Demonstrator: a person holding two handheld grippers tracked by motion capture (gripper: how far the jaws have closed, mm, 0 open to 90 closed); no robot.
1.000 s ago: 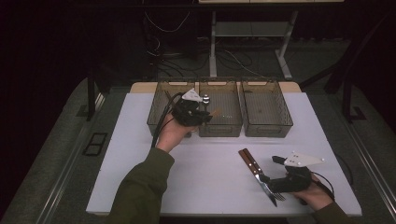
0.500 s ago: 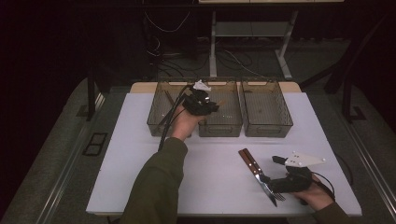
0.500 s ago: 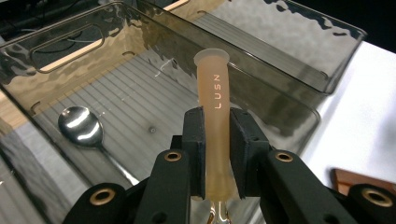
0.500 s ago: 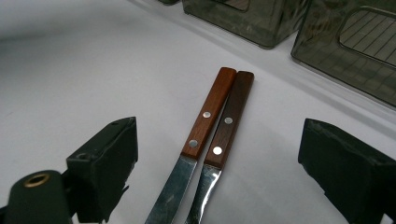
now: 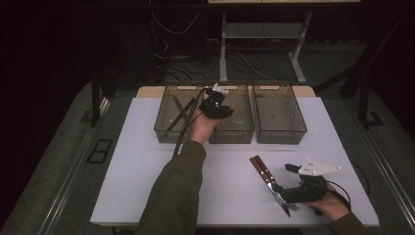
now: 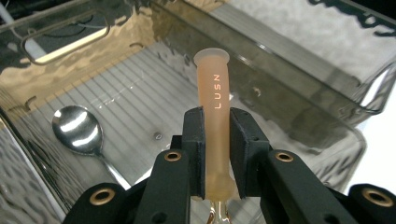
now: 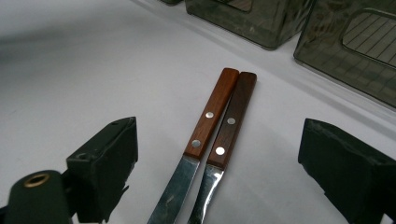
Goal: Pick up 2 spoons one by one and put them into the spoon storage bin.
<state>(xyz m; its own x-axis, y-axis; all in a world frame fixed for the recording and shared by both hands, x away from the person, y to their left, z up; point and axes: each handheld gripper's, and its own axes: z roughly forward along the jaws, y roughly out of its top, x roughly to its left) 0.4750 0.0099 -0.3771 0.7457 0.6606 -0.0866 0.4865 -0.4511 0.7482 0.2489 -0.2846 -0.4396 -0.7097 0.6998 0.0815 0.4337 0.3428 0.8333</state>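
Observation:
My left gripper is shut on a pale orange plastic handle marked LUSN, which points away from the jaws. It hangs over the middle grey bin, where a metal spoon lies on the ribbed floor. Near the table's front right, my right gripper stands open. Its jaws are wide apart on either side of two wooden-handled pieces of cutlery, which lie side by side on the white table and are not touched.
Three clear grey bins stand in a row at the back of the white table. The left bin holds dark utensils and the right bin looks nearly bare. The left gripper's cable trails over the left bin.
The left hand has carried the orange-handled piece to the right and a little down, from between the left and middle bins to over the middle bin. The right gripper has stayed put.

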